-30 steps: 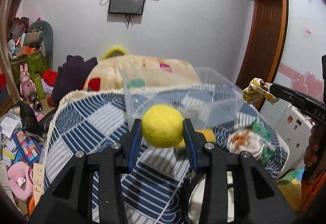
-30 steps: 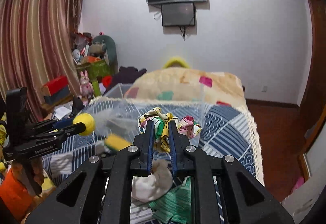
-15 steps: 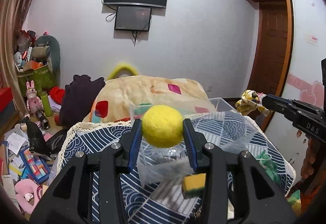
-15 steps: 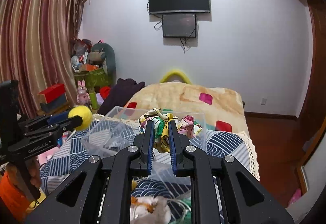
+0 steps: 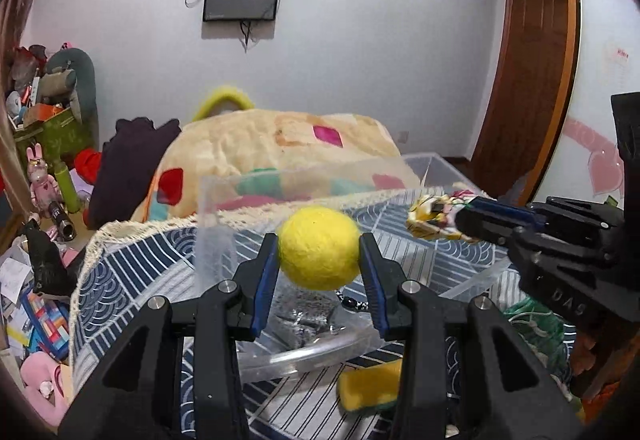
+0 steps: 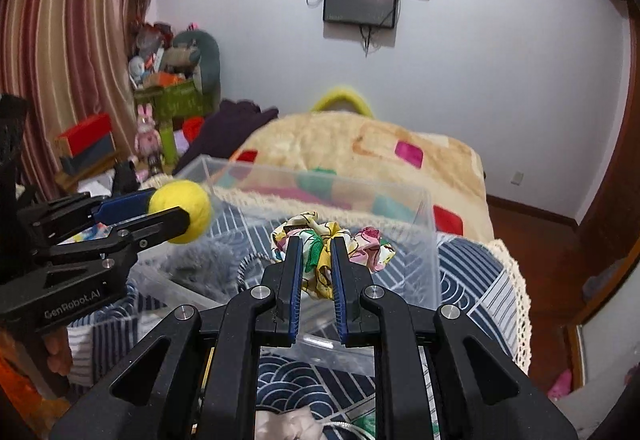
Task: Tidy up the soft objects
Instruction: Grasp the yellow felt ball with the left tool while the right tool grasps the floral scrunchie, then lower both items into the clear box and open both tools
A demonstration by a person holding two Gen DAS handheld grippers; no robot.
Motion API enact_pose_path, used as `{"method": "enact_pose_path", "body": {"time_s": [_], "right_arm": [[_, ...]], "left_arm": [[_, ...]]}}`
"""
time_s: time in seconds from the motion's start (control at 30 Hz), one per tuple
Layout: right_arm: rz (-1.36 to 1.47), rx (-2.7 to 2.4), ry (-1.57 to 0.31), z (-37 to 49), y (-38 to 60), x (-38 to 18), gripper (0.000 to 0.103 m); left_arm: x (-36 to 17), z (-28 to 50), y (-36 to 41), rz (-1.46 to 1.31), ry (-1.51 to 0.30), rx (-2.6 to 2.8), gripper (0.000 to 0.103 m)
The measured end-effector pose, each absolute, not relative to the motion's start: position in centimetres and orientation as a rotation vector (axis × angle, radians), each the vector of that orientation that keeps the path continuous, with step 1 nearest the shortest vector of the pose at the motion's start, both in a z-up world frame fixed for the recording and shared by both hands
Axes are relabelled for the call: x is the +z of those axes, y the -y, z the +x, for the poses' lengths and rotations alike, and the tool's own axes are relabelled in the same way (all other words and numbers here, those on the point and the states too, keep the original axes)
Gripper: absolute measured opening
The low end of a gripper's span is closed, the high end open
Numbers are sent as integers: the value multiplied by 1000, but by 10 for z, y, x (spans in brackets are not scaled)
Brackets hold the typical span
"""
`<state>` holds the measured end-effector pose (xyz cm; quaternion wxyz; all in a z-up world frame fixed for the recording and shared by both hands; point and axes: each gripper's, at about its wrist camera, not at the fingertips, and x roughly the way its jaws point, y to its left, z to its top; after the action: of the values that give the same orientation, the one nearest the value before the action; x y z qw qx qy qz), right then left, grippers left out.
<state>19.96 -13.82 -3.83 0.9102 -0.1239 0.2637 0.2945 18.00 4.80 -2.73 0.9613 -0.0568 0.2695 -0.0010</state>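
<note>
My left gripper (image 5: 319, 250) is shut on a yellow felt ball (image 5: 319, 248) and holds it over the near side of a clear plastic box (image 5: 224, 224). My right gripper (image 6: 315, 252) is shut on a floral fabric scrunchie (image 6: 366, 244) and holds it over the same box (image 6: 424, 256). The right gripper with the scrunchie (image 5: 434, 217) shows at the right of the left wrist view. The left gripper with the ball (image 6: 182, 209) shows at the left of the right wrist view. Grey fluffy stuff and a dark cord lie in the box.
The box stands on a blue-and-white patterned cloth (image 5: 132, 264). A yellow sponge (image 5: 370, 386) and green fabric (image 5: 532, 324) lie on it near me. A beige blanket (image 6: 360, 147) lies behind. Toys and clutter stand at the left by the curtain (image 6: 60, 39).
Both grippers have come lower and closer to the clear box, each still holding its object. The right gripper has moved nearer the left one.
</note>
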Motion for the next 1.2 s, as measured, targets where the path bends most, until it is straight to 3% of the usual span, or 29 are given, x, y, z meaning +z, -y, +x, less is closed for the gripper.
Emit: {"method": "enact_pose_path", "body": {"time_s": [0.33,0.5,0.73,0.9,1.03,1.2], "right_arm": [[-285,601,-620,206,141,-55,17],[-260,598,-620,202,151,-51,23],[-271,564,-534,183,163,-34,49],[-236,575,-464,163,178,-15,66],[-201,588,-427,148,187,-7,76],[-185,595,-415,134,199,-7,78]], "left_arm": [[-43,192,-41,-126,-625,-33,42],[-39,183,-36,-111,-616,-34,54],[-20,156,-33,-97,-558,-35,70],[-4,126,-26,-42,-487,-13,97],[1,104,-20,-28,-458,-20,102],[-7,90,-13,-38,-484,-43,103]]}}
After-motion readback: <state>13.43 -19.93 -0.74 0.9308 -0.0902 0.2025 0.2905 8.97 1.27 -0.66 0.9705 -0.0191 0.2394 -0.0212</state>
